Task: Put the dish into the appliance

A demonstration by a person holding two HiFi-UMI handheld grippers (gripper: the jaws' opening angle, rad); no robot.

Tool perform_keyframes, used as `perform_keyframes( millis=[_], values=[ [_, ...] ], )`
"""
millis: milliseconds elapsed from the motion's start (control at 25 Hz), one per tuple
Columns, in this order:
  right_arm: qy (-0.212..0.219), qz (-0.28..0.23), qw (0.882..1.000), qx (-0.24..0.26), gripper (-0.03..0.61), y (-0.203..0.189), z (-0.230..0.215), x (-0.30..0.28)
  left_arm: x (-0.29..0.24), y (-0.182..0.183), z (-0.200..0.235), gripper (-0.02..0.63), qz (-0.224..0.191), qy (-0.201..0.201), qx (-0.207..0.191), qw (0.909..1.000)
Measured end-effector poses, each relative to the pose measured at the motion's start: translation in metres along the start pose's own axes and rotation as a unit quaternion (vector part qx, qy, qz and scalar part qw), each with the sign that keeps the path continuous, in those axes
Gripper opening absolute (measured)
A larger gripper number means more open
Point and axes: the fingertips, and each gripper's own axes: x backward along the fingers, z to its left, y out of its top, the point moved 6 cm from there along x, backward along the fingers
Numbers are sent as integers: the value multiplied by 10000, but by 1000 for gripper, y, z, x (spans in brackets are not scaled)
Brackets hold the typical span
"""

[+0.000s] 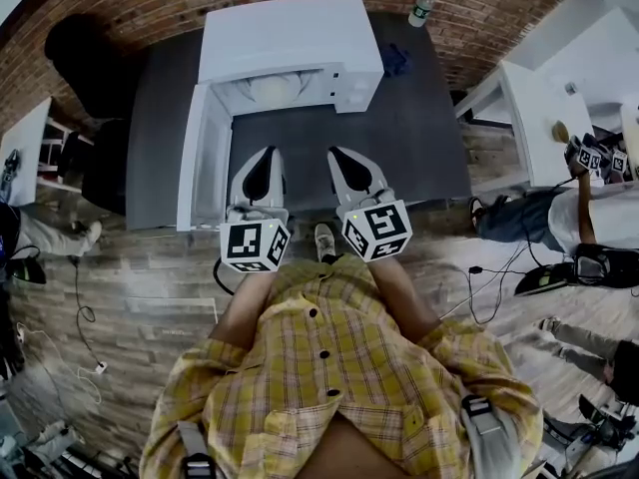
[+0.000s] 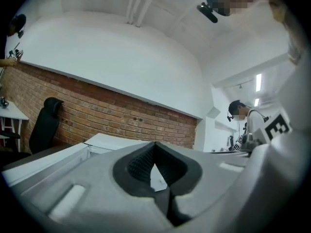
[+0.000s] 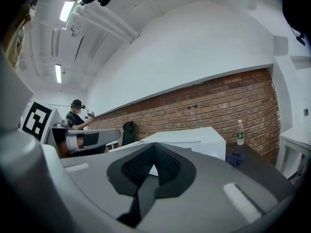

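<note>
A white appliance (image 1: 290, 38) stands on the dark table (image 1: 419, 138), its door (image 1: 203, 158) swung open toward the left front. A pale round dish (image 1: 272, 90) rests inside the open cavity. My left gripper (image 1: 264, 154) and right gripper (image 1: 339, 155) hover side by side over the table's near part, pointing at the appliance. Both are shut with nothing between the pads. The left gripper view has its shut jaws (image 2: 155, 149) before the appliance top (image 2: 112, 141). In the right gripper view the shut jaws (image 3: 154, 149) sit below the appliance (image 3: 194, 137).
A water bottle (image 1: 423, 6) and a blue cloth (image 1: 395, 61) are on the table's far right. A black chair (image 1: 85, 63) stands left of the table, a white table (image 1: 539, 108) to the right. Another person (image 1: 589, 208) with grippers is at far right. Cables lie on the floor.
</note>
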Motion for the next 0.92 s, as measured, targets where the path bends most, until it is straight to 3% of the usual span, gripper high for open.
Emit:
perform_keyframes(
  millis=[160, 440, 920],
  values=[
    [-47, -80, 10000, 2, 2, 0, 2, 6, 8, -2, -4, -2, 27, 29, -205, 9998],
    [-87, -119, 9999, 17, 2, -1, 8, 15, 18, -12, -1, -2, 153, 99, -122, 9998],
    [-56, -105, 9999, 65, 2, -2, 15, 20, 28, -10, -5, -2, 137, 170, -430, 9988]
  ],
)
